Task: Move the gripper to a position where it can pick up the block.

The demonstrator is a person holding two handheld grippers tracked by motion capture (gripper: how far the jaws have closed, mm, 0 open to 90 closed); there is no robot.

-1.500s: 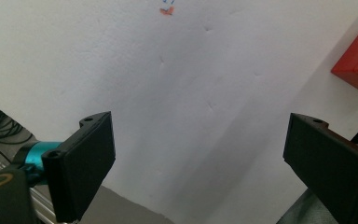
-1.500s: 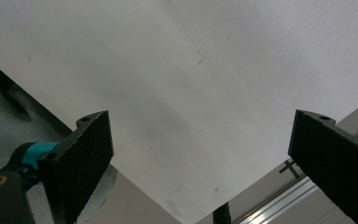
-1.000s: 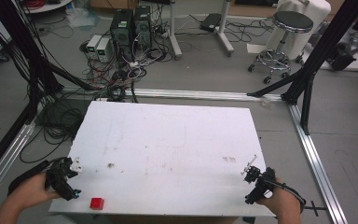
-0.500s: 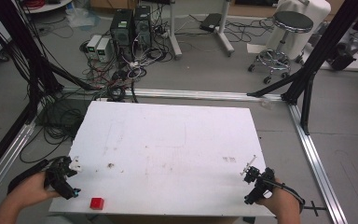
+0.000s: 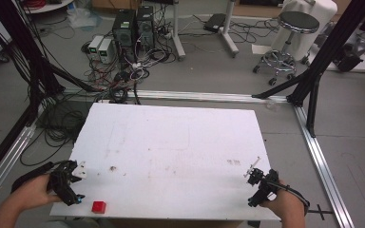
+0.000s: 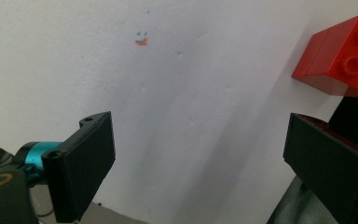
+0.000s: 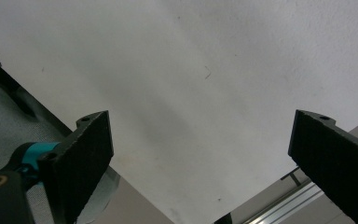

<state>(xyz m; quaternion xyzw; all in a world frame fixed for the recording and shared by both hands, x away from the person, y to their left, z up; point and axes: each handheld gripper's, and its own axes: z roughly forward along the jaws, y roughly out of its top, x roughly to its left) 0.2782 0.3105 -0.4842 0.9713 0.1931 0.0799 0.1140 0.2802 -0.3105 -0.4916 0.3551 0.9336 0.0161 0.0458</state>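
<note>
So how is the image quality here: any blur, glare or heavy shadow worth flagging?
High view: even light, soft overall, no glare on the white rectangular table. Left gripper view: small red studded plastic brick fairly sharp, near black jaws softer, faint shadows. Right gripper view: tabletop evenly lit, jaws slightly soft.

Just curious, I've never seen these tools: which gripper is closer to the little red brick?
Left. The left gripper sits just beside the red brick at the table's near left corner; the right gripper is across the table, near its right corner.

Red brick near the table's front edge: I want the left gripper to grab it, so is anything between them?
Nothing visible. The red brick lies just beside the open left gripper on bare white table.
</note>
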